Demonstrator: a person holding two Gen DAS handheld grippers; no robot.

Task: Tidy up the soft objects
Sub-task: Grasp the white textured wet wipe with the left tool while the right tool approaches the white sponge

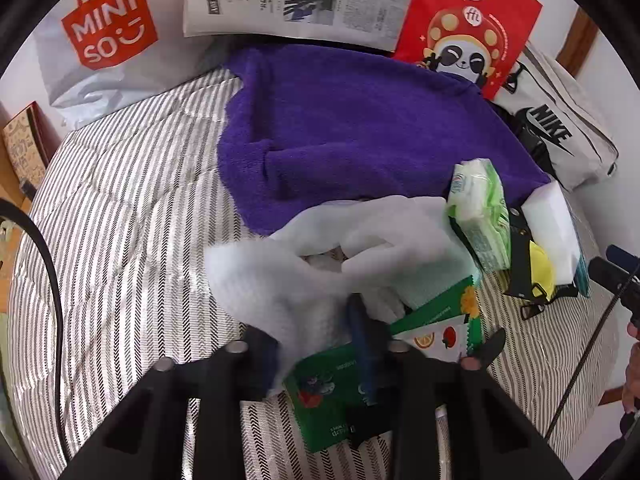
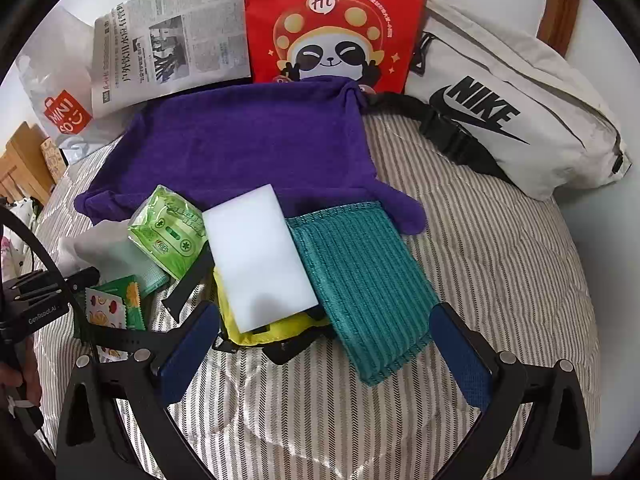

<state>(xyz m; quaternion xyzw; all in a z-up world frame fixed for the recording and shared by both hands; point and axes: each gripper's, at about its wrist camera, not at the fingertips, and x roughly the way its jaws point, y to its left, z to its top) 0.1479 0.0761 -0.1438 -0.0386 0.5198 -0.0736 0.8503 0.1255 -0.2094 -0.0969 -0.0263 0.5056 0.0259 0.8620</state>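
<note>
1. We see our left hand-held gripper [image 1: 320, 354] with its fingers pinching a soft white cloth [image 1: 280, 280] low over the striped bed [image 1: 120, 200].
2. Under that cloth lies a flat green packet with fruit pictures [image 1: 332, 400].
3. Our right hand-held gripper [image 2: 326, 354] has its blue fingers spread wide, with nothing between them.
4. Just ahead of it lies a ribbed teal cloth [image 2: 360, 280], touching a white sponge block [image 2: 256, 260].
5. The sponge block rests on a yellow pouch [image 2: 264, 330] with black straps.
6. Beside the sponge sits a green pack of tissues [image 2: 172, 236].
7. Behind them all a big fuzzy purple towel [image 2: 248, 140] is spread out.
8. At the far edge of the bed are a red panda bag [image 2: 332, 20], a newspaper [image 2: 172, 40], a white plastic store bag [image 2: 60, 100] and a cream belt bag [image 2: 512, 108].
</note>
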